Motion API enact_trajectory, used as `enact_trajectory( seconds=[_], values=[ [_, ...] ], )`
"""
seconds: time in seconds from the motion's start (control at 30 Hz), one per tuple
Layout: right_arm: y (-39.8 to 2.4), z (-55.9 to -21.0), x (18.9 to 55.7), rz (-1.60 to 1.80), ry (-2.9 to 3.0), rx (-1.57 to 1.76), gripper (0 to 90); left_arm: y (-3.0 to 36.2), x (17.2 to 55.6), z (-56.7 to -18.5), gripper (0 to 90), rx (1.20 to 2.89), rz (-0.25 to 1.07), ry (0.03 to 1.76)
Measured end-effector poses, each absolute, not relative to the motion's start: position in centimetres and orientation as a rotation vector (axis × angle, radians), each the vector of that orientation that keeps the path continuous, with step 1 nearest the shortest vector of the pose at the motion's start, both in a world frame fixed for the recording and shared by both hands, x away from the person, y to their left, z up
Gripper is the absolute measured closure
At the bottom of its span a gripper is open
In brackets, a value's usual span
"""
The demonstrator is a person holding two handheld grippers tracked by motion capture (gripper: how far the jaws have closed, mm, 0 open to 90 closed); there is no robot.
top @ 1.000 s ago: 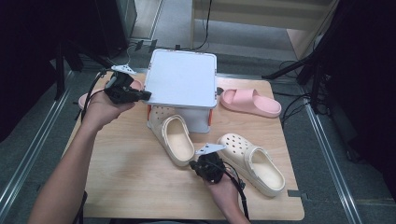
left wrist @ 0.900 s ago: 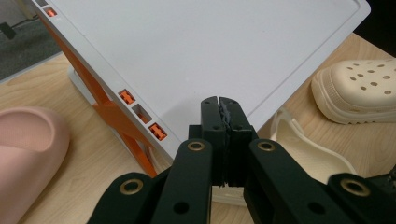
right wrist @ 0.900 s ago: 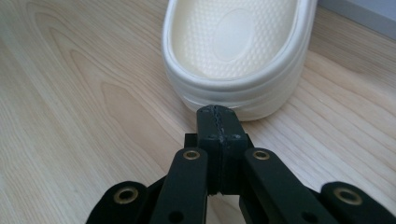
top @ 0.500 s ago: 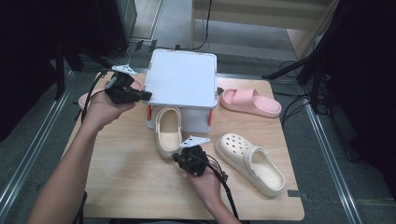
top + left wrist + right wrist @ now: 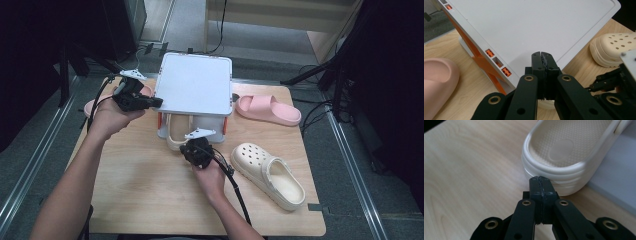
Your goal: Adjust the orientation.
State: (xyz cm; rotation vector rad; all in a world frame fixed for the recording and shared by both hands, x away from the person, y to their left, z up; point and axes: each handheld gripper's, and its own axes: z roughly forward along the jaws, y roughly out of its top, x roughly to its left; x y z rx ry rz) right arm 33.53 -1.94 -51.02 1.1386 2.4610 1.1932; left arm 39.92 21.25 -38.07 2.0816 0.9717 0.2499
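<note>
Cream clog (image 5: 574, 152), ribbed heel rim, textured insole, half under white rack (image 5: 195, 85); both tongs closed, empty.

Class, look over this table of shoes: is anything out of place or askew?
The cream clog lies slantwise near the table edge while its mate sits half under the white rack. The pink slides are split either side.

A wooden table (image 5: 130, 190) carries a white rack (image 5: 195, 85), two cream clogs (image 5: 270, 172) and pink slides (image 5: 267, 110).
</note>
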Motion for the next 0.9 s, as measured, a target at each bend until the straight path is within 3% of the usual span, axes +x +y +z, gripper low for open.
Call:
enact_trajectory(
  seconds=[0.47,0.9],
  values=[
    [-0.9,-51.5,36.8,1.221,2.385,1.195,90.0,21.0,39.9,-38.2,89.6,2.075,0.249,0.966],
    [-0.5,-51.4,37.1,1.172,2.390,1.153,90.0,20.8,39.9,-38.2,89.6,2.065,0.258,0.970]
  ],
)
